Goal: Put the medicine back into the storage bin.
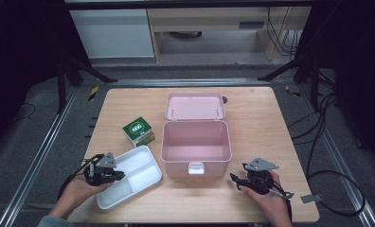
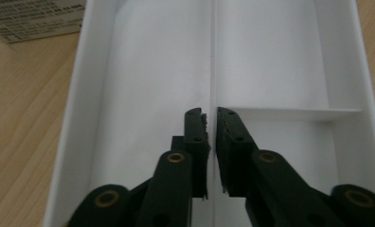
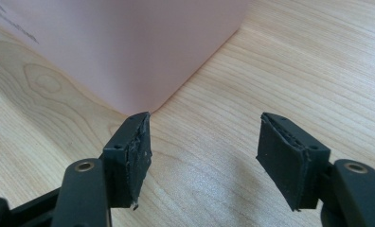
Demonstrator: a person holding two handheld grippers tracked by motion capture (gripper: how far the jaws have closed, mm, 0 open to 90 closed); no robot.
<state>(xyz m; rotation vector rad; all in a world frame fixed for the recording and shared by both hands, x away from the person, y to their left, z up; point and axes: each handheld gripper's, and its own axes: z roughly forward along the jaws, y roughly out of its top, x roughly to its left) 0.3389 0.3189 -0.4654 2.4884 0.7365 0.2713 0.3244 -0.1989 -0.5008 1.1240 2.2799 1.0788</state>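
My left tool (image 1: pixel 111 173) sits low over the white tray (image 1: pixel 147 161), and in the left gripper view its jaws straddle the tray's long centre divider (image 2: pixel 213 61). They stand almost together with a thin gap either side of that wall, so I judge them not yet pinching it: near closed, but gripping nothing. The tray lies at the front left of the worktop (image 1: pixel 261 123), its far corner just beside the pink box (image 1: pixel 195 165).

My right tool (image 1: pixel 240 182) rests near the front right, jaws spread with bare wood between them, holding nothing. Its own view shows the box's near corner (image 3: pixel 138 90) just ahead.

To do this step well, I would keep the left tool square to the divider, settle the pads low enough to catch a good depth of wall, then close firmly before lifting. The tray looks thin and light, so a tip-only pinch could let it swing or slip. I would lift it level and keep it clear of the box wall.

Farther off, the green carton (image 1: pixel 138 132) stands left of the box, apart from the tray. The box's lid (image 1: pixel 195 106) lies open behind it.
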